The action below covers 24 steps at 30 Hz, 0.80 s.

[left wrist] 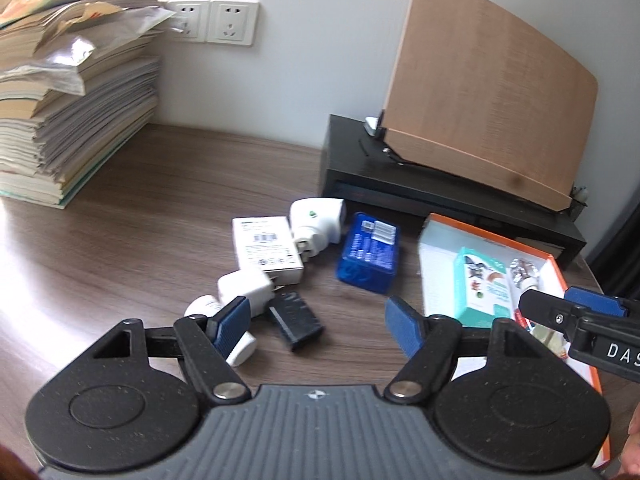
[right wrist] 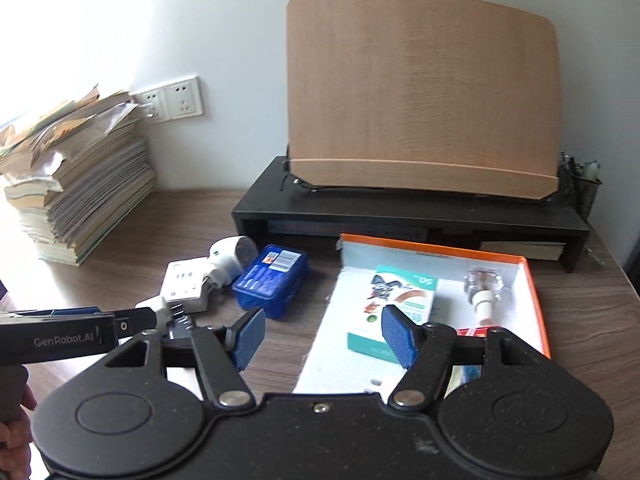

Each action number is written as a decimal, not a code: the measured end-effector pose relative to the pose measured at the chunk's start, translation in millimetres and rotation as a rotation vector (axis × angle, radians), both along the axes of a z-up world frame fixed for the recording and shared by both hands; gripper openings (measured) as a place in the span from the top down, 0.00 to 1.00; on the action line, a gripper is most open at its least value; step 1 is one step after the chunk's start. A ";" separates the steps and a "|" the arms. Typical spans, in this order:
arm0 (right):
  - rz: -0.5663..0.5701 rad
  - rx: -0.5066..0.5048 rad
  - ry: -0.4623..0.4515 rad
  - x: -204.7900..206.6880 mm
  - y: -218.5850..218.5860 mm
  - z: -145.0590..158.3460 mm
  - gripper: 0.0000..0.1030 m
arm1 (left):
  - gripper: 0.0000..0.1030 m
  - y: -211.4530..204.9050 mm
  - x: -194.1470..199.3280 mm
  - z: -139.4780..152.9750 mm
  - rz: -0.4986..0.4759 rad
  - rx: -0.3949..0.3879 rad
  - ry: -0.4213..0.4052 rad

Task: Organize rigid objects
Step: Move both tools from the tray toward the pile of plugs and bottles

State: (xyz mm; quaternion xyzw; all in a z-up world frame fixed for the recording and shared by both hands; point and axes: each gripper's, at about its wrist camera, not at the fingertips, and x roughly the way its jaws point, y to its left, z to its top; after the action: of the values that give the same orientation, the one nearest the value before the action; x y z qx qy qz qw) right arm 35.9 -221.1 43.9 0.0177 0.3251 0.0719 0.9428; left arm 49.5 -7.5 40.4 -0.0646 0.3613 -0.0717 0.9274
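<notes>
My left gripper (left wrist: 318, 328) is open with nothing between its blue pads (left wrist: 232, 326). It hovers over a cluster on the wooden desk: a black adapter (left wrist: 296, 322), a white charger cube (left wrist: 244, 290), a white barcoded box (left wrist: 268, 248), a white plug adapter (left wrist: 316, 216) and a blue box (left wrist: 370, 254). My right gripper (right wrist: 325, 336) is open and empty above the left side of an orange-rimmed box (right wrist: 534, 292). In that box lie a teal carton (right wrist: 404, 288) and a glass knob (right wrist: 482, 284). Each gripper shows in the other's view: right gripper (left wrist: 536, 306), left gripper (right wrist: 148, 316).
A tall stack of books (left wrist: 76, 112) stands at the back left under two wall sockets (left wrist: 216, 22). A black riser (right wrist: 400, 208) carries a wooden book stand (right wrist: 420, 92) at the back. A mesh pen holder (right wrist: 586, 188) sits at the far right.
</notes>
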 end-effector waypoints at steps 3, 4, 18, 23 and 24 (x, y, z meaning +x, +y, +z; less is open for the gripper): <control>0.015 0.001 0.014 0.4 9.3 -3.7 0.24 | 0.26 12.1 -0.1 -4.3 0.023 0.003 0.013; 0.019 0.000 0.019 0.4 11.2 -5.1 0.24 | 0.26 15.8 0.3 -5.9 0.026 0.003 0.019; 0.015 -0.004 0.075 2.8 30.0 -22.0 0.24 | 0.17 45.6 19.9 -48.8 -0.030 0.065 0.077; -0.004 -0.010 0.098 4.5 37.8 -29.4 0.24 | 0.14 46.3 31.5 -64.1 -0.152 0.124 0.045; -0.009 -0.012 0.104 4.9 39.7 -30.9 0.24 | 0.14 46.8 33.3 -66.5 -0.177 0.136 0.034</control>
State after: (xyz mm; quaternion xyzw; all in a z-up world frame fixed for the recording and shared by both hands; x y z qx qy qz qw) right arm 40.8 -181.3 13.0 0.0173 0.3737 0.0647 0.9251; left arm 82.8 39.2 -26.1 0.0295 0.3852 -0.1275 0.9135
